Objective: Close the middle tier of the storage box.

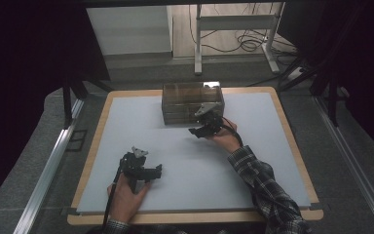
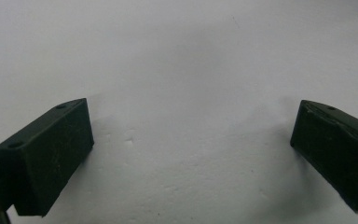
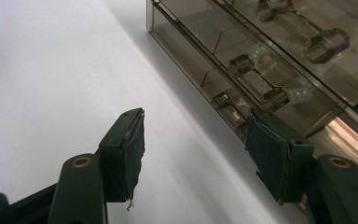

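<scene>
On the white worktop (image 1: 141, 122), a stiff, slick, smoked-clear drawer box (image 1: 185, 95) sits at the far edge, best taken by a handle (image 3: 261, 88), with the right gripper (image 3: 196, 149) spread before it and the left gripper (image 2: 191, 154) spread near the front edge, empty.

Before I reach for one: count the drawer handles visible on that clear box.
3, stacked on the clear box front: top handle, middle handle, bottom handle beside the right claw. Others may be hidden.

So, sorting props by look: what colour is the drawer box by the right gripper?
Smoky brown, see-through plastic drawer box; clearest in the right gripper view.
</scene>
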Demonstrator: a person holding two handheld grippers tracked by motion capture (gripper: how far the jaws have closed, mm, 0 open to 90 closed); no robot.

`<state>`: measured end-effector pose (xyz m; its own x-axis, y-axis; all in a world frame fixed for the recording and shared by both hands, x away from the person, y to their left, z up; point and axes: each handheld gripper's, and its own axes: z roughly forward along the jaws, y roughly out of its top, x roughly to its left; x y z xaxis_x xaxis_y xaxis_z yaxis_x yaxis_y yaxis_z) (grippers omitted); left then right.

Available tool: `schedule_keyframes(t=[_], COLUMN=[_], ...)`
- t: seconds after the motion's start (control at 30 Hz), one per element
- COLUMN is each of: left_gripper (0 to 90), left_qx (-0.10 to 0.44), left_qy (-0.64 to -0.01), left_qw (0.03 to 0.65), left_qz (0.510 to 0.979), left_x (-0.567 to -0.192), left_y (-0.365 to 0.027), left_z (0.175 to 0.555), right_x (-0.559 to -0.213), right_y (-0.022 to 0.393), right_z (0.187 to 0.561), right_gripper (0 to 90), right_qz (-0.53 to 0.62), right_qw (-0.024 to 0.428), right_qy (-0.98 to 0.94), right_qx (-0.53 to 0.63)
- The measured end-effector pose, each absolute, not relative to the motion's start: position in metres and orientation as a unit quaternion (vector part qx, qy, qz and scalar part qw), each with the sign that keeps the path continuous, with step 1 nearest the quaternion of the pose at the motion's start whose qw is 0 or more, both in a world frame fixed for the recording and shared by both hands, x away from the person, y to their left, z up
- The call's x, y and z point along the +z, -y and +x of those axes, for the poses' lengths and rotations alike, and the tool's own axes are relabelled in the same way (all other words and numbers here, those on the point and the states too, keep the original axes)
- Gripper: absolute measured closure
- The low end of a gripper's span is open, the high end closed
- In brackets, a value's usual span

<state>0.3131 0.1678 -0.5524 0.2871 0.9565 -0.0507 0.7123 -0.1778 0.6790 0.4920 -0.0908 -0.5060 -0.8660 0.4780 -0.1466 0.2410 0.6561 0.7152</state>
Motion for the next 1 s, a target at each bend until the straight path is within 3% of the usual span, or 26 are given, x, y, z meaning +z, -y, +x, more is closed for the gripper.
schedule_keyframes(t=[1.0], left_gripper=[0.0], left_qx=[0.199], left_qy=[-0.563], left_qw=[0.307], left_qz=[0.741], left_x=[-0.552], left_y=[-0.168], left_z=[0.313], right_x=[-0.508], right_y=[0.097], right_z=[0.471], right_gripper=[30.0], right_qz=[0.170], right_qw=[0.170], right_qy=[-0.904], right_qx=[0.354])
